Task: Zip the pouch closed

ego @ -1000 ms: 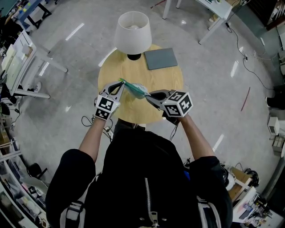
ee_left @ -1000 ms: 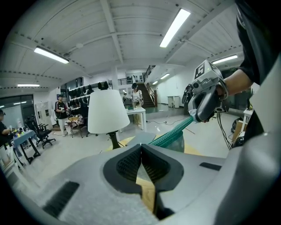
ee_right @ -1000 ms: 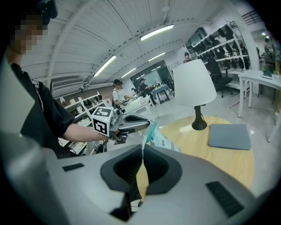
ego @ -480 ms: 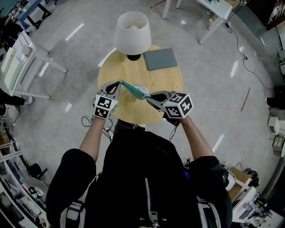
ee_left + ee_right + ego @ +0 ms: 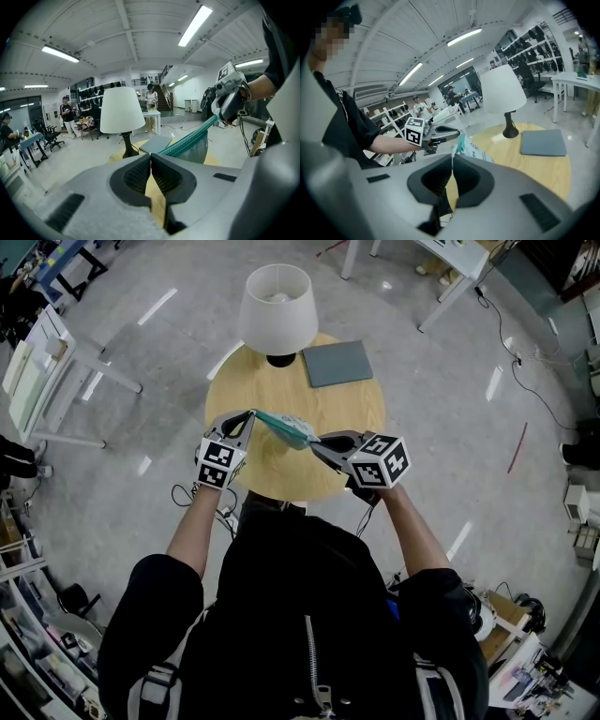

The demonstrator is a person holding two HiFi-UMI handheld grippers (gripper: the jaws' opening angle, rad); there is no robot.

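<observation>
Because a zip slides well only along a taut line, the pouch [image 5: 286, 427] is held up over the round wooden table [image 5: 352, 432], near its middle and a little toward 7 o'clock. It is stretched between the two grippers and does not appear to rest on the wood. The left gripper [image 5: 246, 416] has the pouch's 9 o'clock end and the right gripper [image 5: 317, 440] its 3 o'clock end. That pulls the teal zip edge [image 5: 187, 140] into a straight band, with the soft body hanging below it.

Most likely one end is the anchor and the other has the slider, but the slider is too small to make out, so I cannot tell which gripper would pull. How much of the zip is already closed can't be read either.

In the left gripper view the jaws are pressed together, and the end of the zip edge comes out from their tips. In the right gripper view the jaws are likewise closed tight, pinching a corner of the pouch's pale fabric.

A white-shaded lamp [image 5: 279, 306] stands at the table's 12 o'clock and a flat grey pad [image 5: 337, 363] lies at about 1 o'clock. Both are well apart from the work.
</observation>
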